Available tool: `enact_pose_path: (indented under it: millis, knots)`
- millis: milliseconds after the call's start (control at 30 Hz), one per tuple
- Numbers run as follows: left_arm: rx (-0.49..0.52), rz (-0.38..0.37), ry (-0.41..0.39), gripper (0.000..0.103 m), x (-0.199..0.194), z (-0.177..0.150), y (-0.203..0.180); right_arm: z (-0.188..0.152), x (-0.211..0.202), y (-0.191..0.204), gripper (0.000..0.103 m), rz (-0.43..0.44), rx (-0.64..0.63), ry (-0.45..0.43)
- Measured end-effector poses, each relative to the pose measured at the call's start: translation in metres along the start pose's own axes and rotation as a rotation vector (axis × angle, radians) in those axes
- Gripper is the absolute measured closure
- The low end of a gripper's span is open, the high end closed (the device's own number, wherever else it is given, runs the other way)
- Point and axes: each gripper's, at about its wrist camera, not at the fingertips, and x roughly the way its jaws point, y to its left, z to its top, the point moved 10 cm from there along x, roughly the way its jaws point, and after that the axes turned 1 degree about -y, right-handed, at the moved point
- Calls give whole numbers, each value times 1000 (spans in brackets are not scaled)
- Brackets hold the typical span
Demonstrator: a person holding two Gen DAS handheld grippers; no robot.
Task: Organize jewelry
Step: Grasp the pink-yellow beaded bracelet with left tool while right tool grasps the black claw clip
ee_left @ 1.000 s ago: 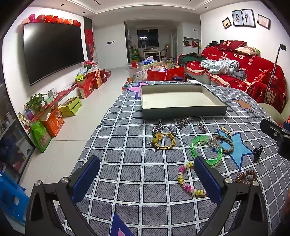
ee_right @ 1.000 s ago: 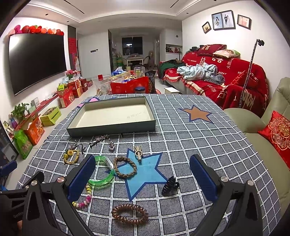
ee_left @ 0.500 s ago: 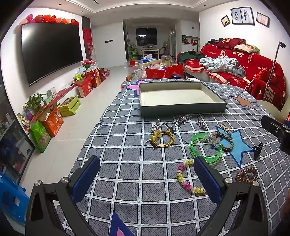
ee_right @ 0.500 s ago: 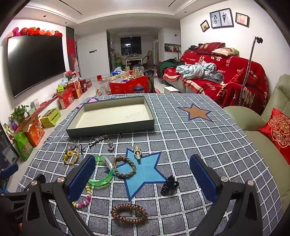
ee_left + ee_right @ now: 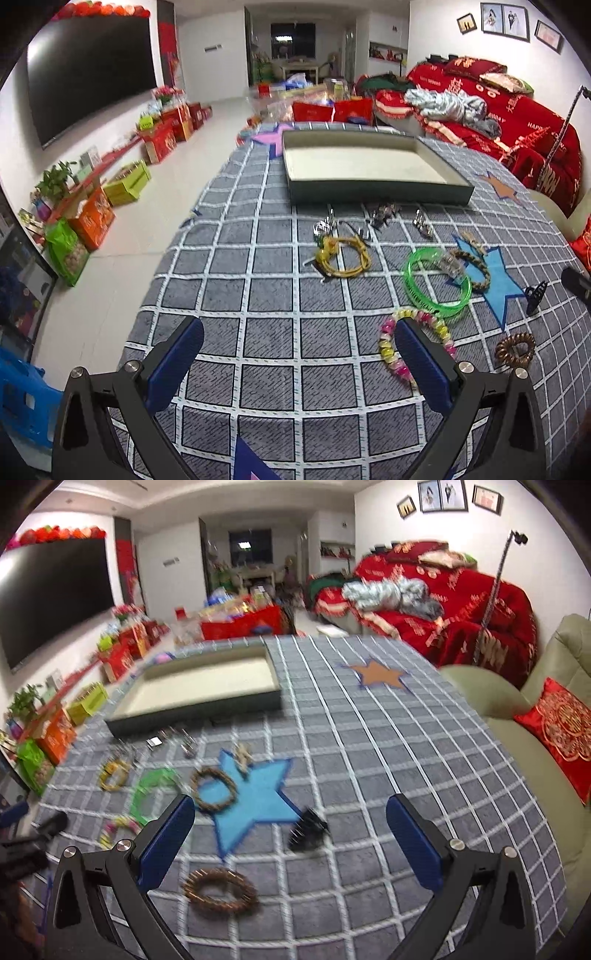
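Left gripper [image 5: 297,345] spread wide, empty, over near part of cloth [image 5: 273,339] – bead bracelet [image 5: 413,343] partly behind its right finger. Right gripper [image 5: 290,821] likewise agape, empty; black clip [image 5: 308,830] between fingers, coil tie [image 5: 221,891] at near edge. Tray [image 5: 369,166] toward far edge – other jewelry scattered just before it.

Scattered jewelry [image 5: 436,284] before empty tray [image 5: 369,166]

Grey checked tablecloth [image 5: 273,258], green bangle [image 5: 436,284]

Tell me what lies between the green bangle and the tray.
In the left wrist view, small metal trinkets lie on the cloth between the green bangle and the tray; too small to identify.
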Motion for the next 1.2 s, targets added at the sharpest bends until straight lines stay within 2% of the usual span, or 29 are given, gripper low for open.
enact_pose_path:
  millis: [167, 367, 700, 733, 767, 867, 967, 1067, 1167, 1200]
  knots:
    - [31, -43, 80, 0, 15, -9, -8, -22, 11, -20, 0, -41, 16, 81]
    - [67, -101, 170, 0, 31, -19, -32, -24, 22, -31, 0, -59, 48, 129]
    - [80, -112, 196, 0, 42, -15, -48, -21, 47, -5, 0, 1, 60, 188]
    - [80, -115, 196, 1, 43, -14, -49, -21, 49, -3, 2, 0, 57, 192]
    - [86, -117, 194, 9, 44, -14, -52, -21, 51, -2, 3, -1, 55, 198]
    - [106, -126, 200, 11, 46, -15, -58, -24, 57, 3, 10, 8, 56, 220]
    - [128, -133, 203, 21, 47, -17, -65, -26, 61, 5, 15, -2, 51, 232]
    - [147, -134, 197, 24, 47, -18, -70, -29, 67, 7, 28, -2, 51, 256]
    - [175, -129, 180, 34, 45, -17, -74, -30, 69, 8, 41, -22, 36, 258]
    - [179, -136, 175, 42, 44, -18, -75, -29, 69, 8, 47, -27, 29, 256]
